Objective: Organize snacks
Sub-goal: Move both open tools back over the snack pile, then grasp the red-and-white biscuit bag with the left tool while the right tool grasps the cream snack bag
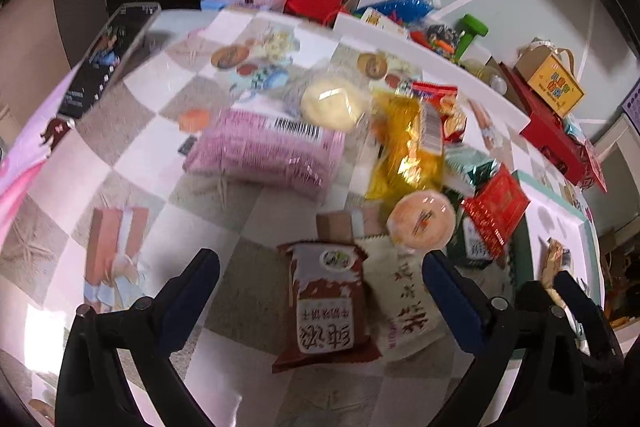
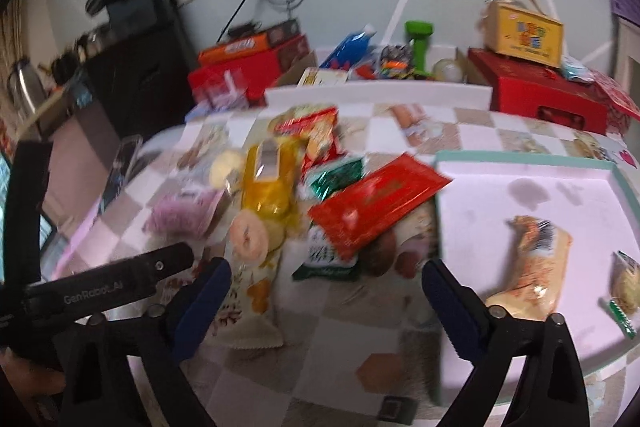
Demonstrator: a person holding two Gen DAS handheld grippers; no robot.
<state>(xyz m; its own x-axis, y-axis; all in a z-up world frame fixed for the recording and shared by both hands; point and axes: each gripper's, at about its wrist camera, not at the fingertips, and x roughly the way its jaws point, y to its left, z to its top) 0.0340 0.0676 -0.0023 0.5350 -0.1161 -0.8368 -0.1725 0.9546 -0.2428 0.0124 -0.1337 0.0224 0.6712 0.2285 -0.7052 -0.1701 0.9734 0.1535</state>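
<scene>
A pile of snacks lies on the checked tablecloth (image 1: 132, 163). In the left wrist view my left gripper (image 1: 320, 287) is open, with a brown biscuit packet (image 1: 326, 307) between its fingers and a cream packet (image 1: 404, 303) beside it. Beyond lie a pink packet (image 1: 268, 151), a yellow bag (image 1: 408, 147), a round bun (image 1: 334, 103) and an orange jelly cup (image 1: 422, 221). In the right wrist view my right gripper (image 2: 326, 291) is open and empty above a green packet (image 2: 326, 255) and a red packet (image 2: 376, 203). A tray (image 2: 520, 167) at the right holds a beige snack bag (image 2: 528, 267).
Red boxes (image 2: 548, 95), a yellow carton (image 2: 524, 35), a white box (image 2: 380, 93) of items and a green bottle (image 2: 418, 43) stand at the table's far edge. A phone (image 1: 108, 59) lies at the far left. The left gripper's body (image 2: 100, 287) shows at the right wrist view's left.
</scene>
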